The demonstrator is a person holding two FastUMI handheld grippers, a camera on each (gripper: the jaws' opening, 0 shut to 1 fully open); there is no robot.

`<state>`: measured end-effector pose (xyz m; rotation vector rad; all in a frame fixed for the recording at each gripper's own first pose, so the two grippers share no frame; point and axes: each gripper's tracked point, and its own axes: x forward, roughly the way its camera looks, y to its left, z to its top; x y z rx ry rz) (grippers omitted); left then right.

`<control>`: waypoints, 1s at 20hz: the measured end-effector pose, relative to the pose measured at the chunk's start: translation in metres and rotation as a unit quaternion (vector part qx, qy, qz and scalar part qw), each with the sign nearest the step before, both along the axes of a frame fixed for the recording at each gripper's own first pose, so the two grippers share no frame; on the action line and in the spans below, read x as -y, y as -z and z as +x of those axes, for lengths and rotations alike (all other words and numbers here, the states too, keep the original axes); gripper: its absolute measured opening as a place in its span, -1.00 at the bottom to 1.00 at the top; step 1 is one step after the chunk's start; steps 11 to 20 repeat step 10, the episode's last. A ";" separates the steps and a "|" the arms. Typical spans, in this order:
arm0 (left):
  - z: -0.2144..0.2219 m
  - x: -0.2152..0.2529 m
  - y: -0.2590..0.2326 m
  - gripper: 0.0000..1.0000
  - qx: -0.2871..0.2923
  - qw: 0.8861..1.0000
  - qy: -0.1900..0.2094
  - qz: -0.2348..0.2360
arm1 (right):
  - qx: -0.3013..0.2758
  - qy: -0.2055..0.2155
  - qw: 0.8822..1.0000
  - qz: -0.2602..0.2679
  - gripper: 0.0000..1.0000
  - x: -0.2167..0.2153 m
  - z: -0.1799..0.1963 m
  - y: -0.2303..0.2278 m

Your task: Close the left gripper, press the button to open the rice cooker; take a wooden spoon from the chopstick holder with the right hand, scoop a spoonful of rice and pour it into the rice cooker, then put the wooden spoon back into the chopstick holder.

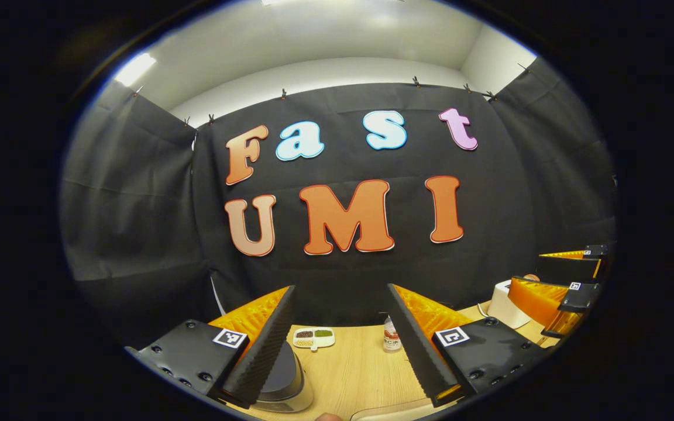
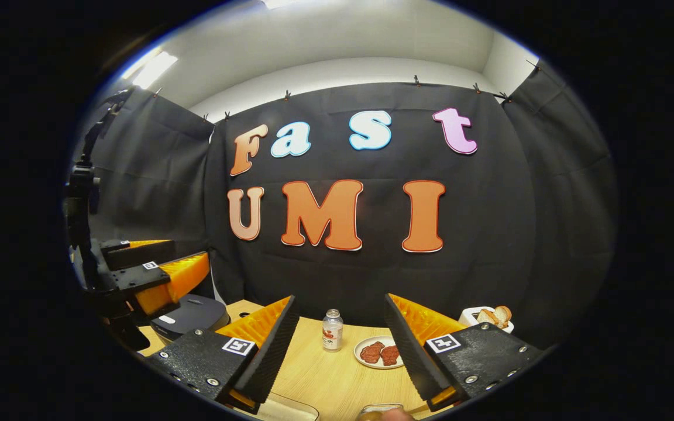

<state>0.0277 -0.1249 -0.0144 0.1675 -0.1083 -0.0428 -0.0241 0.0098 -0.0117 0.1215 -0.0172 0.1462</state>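
The dark-lidded rice cooker [image 1: 281, 374] sits low at the left in the left gripper view, partly behind my left finger, with its lid down. My left gripper [image 1: 341, 289] hangs open above the table with nothing between its fingers. The right gripper view shows the same cooker [image 2: 191, 316] at the left, under the left gripper [image 2: 188, 254]. My right gripper [image 2: 340, 298] is open and empty over the wooden table [image 2: 337, 374]. It also appears at the far right of the left gripper view, as the right gripper [image 1: 527, 269].
A small white divided dish [image 1: 313, 337] of brown and green grains and a small bottle [image 1: 391, 336] stand at the back. A plate of meat [image 2: 379, 352] and a white toaster [image 2: 486, 317] with bread are on the right. A pale container rim [image 2: 290, 409] lies at the near edge.
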 end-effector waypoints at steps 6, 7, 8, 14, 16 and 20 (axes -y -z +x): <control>0.005 0.010 -0.011 0.96 0.004 1.000 0.005 -0.003 | 0.005 0.003 1.000 -0.004 0.82 0.010 -0.005 -0.001; 0.004 0.013 -0.015 1.00 0.010 1.000 0.007 -0.001 | 0.008 0.008 1.000 -0.004 0.82 0.015 -0.006 -0.003; 0.003 0.015 -0.020 1.00 0.017 1.000 0.007 0.002 | 0.010 0.010 1.000 -0.002 0.82 0.019 -0.008 -0.004; -0.003 0.022 -0.023 0.93 0.025 1.000 0.009 0.007 | 0.013 0.014 1.000 0.003 0.82 0.025 -0.009 -0.007; -0.003 0.022 -0.023 0.93 0.025 1.000 0.009 0.007 | 0.013 0.014 1.000 0.003 0.82 0.025 -0.009 -0.007; -0.003 0.022 -0.023 0.93 0.025 1.000 0.009 0.007 | 0.013 0.014 1.000 0.003 0.82 0.025 -0.009 -0.007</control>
